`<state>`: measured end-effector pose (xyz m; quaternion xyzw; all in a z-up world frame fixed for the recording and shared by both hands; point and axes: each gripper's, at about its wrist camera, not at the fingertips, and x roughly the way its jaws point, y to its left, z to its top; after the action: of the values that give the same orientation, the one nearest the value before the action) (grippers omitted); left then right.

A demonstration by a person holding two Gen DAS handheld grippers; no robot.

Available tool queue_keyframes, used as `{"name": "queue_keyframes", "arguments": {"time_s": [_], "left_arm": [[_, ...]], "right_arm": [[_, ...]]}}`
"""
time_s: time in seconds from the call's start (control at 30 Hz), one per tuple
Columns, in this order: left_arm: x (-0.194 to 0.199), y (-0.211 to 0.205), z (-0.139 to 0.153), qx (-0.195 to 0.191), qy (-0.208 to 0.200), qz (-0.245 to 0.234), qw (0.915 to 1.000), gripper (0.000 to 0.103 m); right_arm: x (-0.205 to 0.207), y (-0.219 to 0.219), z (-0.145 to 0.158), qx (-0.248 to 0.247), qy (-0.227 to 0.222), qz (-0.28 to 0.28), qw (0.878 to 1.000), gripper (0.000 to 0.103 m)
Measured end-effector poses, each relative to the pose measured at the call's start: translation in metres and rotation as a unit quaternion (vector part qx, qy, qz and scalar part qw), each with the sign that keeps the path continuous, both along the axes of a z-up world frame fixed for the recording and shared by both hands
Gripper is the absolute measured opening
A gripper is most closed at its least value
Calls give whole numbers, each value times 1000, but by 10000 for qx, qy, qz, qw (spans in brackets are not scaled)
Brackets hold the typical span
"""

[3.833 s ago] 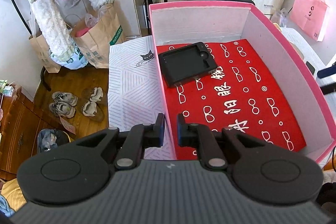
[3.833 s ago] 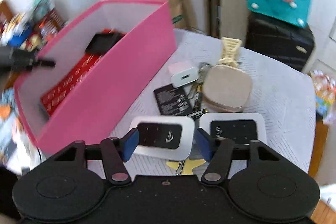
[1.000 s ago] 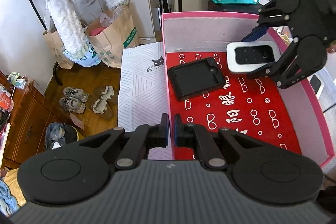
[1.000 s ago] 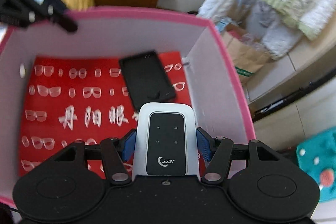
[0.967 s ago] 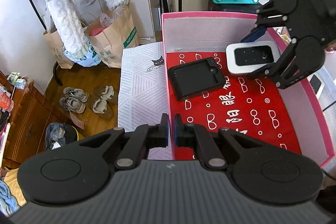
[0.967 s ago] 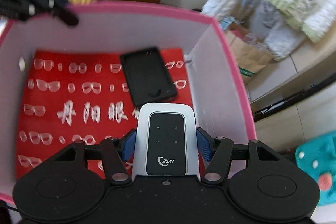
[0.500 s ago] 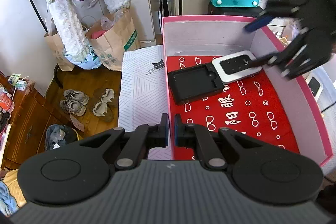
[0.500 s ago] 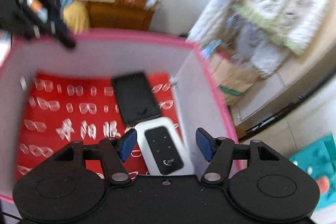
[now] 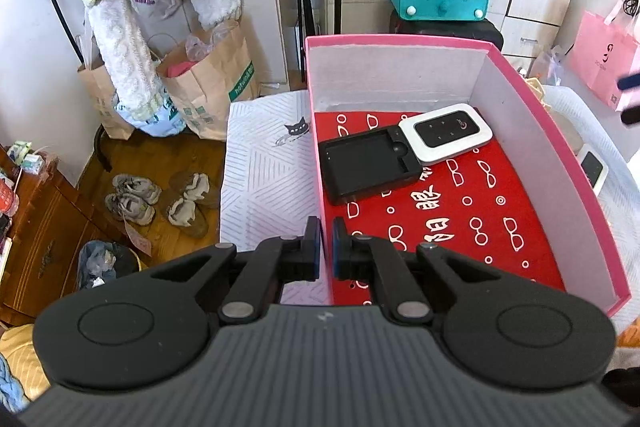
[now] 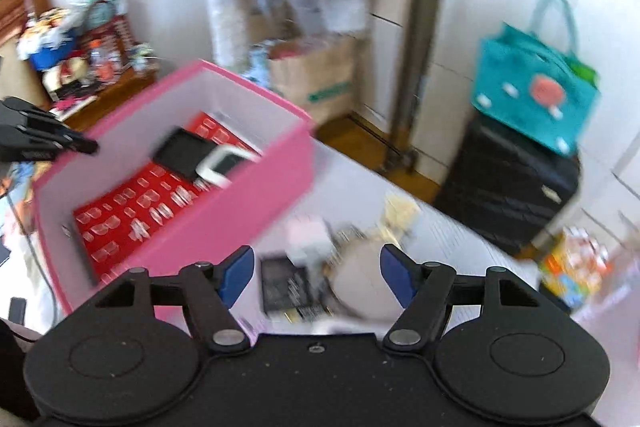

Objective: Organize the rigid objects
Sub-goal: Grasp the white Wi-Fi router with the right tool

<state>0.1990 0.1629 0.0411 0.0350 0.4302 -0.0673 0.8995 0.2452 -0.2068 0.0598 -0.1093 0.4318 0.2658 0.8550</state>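
Pink box [image 9: 568, 163] wall pinched by left hand-held gripper [image 9: 326, 247]; right hand-held gripper [image 10: 316, 273] spread wide, empty

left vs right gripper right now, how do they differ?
The left gripper is pinched on the pink box wall; the right gripper is wide open, holding nothing. Left sits at the box; right is over the blurred table clutter. Both have blue pads.
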Motion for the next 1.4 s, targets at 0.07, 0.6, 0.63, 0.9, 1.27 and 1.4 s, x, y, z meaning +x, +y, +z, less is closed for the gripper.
{"name": "queue_keyframes", "arguments": {"time_s": [0.07,0.6,0.63,0.9,1.27,1.4], "left_arm": [[-1,-1,0,-27,3,-16,10000,5],[-2,2,0,8,30,-74,10000,5],[-2,2,0,9,29,-73,10000,6],[-2,1,1,-2,44,-75,10000,6],[-3,1,0,1,67,-90,9999,7],[-5,-1,0,56,73,-113,9999,7]], "right_arm": [[-9,-15,-18,62,62,-254,9996,74],[-8,-43,-104,784,1304,-1261,9803,82],[-5,-42,-107,775,1344,-1315,9791,87],[9,-38,-115,726,1198,-1640,9765,96],[5,-18,-128,-134,205,-1895,9816,95],[1,-27,-120,-207,194,-1702,9850,82]]}}
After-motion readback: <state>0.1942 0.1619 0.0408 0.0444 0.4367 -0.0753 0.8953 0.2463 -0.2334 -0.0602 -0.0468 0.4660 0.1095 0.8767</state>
